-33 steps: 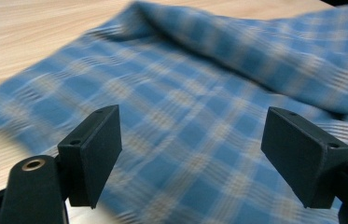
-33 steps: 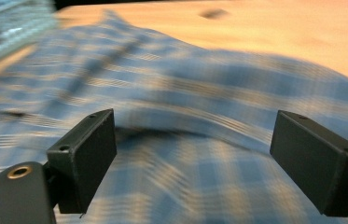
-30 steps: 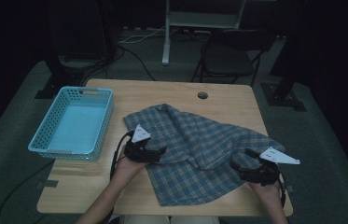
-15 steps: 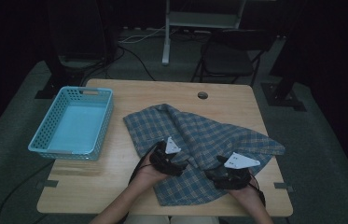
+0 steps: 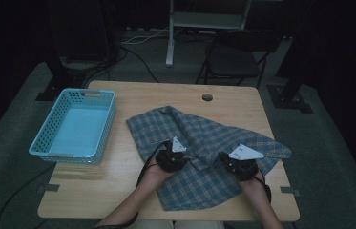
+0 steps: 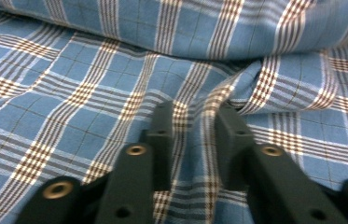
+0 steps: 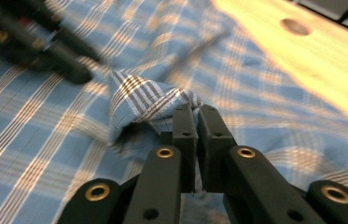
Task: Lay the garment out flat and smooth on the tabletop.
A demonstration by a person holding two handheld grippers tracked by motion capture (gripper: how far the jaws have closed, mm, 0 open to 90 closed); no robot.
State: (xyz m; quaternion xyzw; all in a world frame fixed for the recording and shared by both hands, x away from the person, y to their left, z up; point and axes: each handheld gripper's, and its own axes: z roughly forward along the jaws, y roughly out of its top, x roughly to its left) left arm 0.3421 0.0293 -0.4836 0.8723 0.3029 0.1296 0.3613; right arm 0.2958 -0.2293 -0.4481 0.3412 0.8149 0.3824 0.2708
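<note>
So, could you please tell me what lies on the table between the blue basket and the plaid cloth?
Nothing: in the high view, only bare wooden table separates the blue basket from the plaid cloth.

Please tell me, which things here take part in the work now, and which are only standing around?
In use:
- plaid cloth, spread on the table
- left gripper, pinching a ridge of the cloth
- right gripper, shut on a raised fold

Standing by:
- blue basket, untouched, left of the cloth
- chair behind the table
</note>
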